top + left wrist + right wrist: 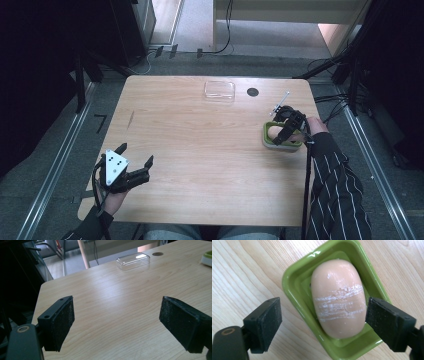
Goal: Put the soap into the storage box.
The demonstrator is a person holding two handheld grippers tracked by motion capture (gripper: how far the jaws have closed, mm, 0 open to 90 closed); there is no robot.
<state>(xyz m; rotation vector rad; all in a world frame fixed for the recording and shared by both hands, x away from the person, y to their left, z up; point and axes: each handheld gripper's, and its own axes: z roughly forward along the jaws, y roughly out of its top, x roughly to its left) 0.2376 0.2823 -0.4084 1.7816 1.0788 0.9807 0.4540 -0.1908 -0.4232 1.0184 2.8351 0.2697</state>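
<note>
A: Soap bar (pixel 339 300), peach-coloured and oval, lies in the green dish (pixel 294 287); in the right gripper view its long axis runs from the top of the frame toward the bottom, leaning slightly to the right at the lower end. Pale scuff stripes cross its lower half at right angles to that axis.

B: And the right gripper (pixel 323 322)?

A: Jaws spread wider than the bar, pads clear of it. One pad hangs beyond the dish rim above bare wood; the other stands just beside the bar's flank, over the dish's opposite rim. Whether that pad touches the rim cannot be told.

B: Position of the bar relative to the jaws?

A: Between them, with its lower end nearest the gap and its length running away from the gripper.

B: On the table (pixel 200 150)?

A: In the high view the dish (pixel 267 136) sits near the right edge, under the right gripper (pixel 286 129).

B: Left gripper (pixel 117 322)?

A: Jaws spread wide with nothing between them, held over bare wood at the near left corner, well apart from the dish. A clear plastic lid (pixel 133 261) lies near the far edge.
</note>
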